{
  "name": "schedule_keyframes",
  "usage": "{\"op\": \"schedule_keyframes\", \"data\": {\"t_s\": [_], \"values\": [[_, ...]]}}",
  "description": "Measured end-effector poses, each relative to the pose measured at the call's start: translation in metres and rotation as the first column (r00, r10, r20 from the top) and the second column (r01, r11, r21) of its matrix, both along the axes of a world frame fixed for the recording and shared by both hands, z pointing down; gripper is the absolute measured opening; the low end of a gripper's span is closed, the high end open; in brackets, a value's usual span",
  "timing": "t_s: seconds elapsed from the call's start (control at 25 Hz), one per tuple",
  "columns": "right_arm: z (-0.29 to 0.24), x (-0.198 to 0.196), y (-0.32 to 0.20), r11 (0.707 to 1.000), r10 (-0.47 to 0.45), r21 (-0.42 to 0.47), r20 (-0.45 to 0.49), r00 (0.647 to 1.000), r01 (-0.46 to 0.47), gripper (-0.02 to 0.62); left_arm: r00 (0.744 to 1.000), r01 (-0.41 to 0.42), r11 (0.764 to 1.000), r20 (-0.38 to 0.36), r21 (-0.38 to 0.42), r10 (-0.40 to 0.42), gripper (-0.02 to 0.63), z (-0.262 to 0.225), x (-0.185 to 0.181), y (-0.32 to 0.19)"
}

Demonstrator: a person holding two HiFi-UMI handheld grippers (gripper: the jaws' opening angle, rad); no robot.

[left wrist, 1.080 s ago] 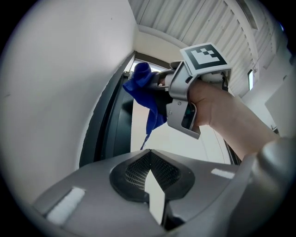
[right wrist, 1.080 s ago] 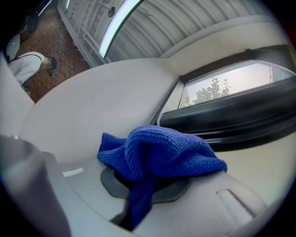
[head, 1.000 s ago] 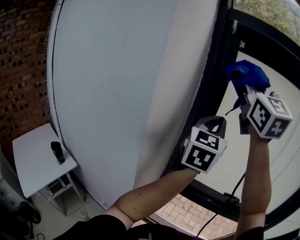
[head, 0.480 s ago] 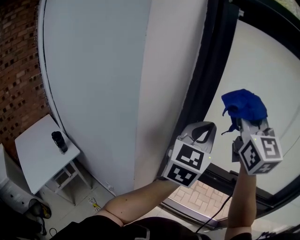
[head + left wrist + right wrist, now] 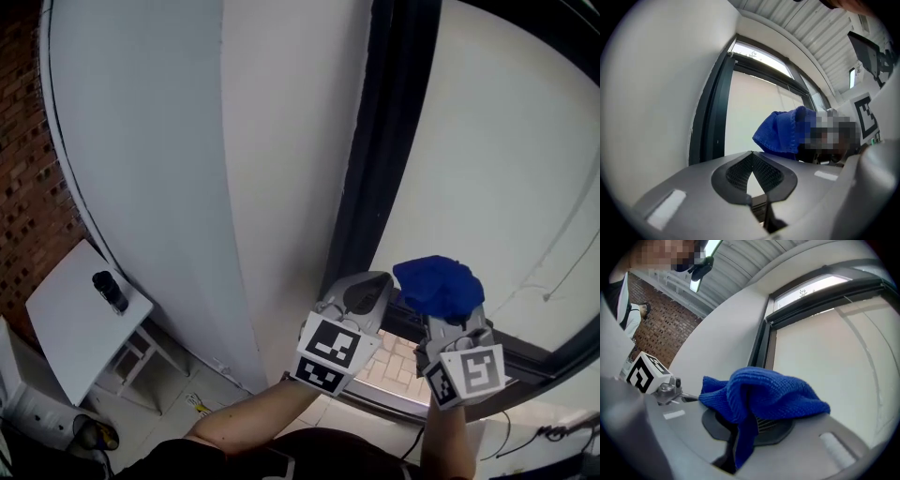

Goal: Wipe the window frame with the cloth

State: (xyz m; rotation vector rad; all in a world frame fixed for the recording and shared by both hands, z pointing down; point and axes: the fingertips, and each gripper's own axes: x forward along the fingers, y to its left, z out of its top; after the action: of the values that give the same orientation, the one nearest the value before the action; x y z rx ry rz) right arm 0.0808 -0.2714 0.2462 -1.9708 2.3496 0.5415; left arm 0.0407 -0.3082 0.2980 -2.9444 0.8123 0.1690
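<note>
Right gripper view: a blue knitted cloth (image 5: 764, 394) sits bunched in a heap over the jaw tips, with one fold hanging down into the slot between them.
Cloth's place: from the head view the blue knitted cloth (image 5: 438, 286) is low on the right, just right of the frame's upright and in front of the pale pane. I cannot tell whether it touches either.
Right gripper (image 5: 750, 425): jaws clamped on the cloth, pointing up towards the window. In the head view the right gripper (image 5: 448, 326) has its marker cube nearest the person.
Window frame: the dark metal window frame (image 5: 380, 141) runs as a tall upright from the top down past both grippers. It is seen again beyond the cloth (image 5: 765, 345).
Pane: pale, cream-coloured window pane (image 5: 497, 141) to the right of the upright.
Left gripper (image 5: 751, 161): jaws together at the tips with nothing between them. It is just left of the cloth (image 5: 785, 133), beside the foot of the upright (image 5: 710, 117). From above, the left gripper (image 5: 361, 295) is close beside the right one.
Wall: plain white wall panel (image 5: 187, 141) left of the frame.
Far left, low: a small white table (image 5: 66, 323) with a black cylindrical object (image 5: 110, 291) standing on it, and a red brick wall (image 5: 23, 169) behind.
</note>
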Motion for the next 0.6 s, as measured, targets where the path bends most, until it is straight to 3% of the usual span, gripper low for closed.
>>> {"op": "schedule_keyframes", "data": {"t_s": [0.24,0.44,0.6], "values": [[0.028,0.012,0.015,0.998,0.061,-0.009,0.001,0.998,-0.061,0.052,0.996,-0.049,0.998,0.074,0.031,0.046,-0.007,0.026,0.003,0.004],[0.048,0.042,0.044,0.985,0.174,-0.03,0.054,0.983,-0.173,0.052,0.985,-0.171,0.985,0.028,-0.037,0.172,-0.006,0.046,0.023,0.026],[0.061,0.062,0.064,0.976,0.216,-0.057,0.074,0.974,-0.212,0.052,0.977,-0.209,0.976,0.017,-0.066,0.21,-0.006,0.06,0.037,0.043]]}}
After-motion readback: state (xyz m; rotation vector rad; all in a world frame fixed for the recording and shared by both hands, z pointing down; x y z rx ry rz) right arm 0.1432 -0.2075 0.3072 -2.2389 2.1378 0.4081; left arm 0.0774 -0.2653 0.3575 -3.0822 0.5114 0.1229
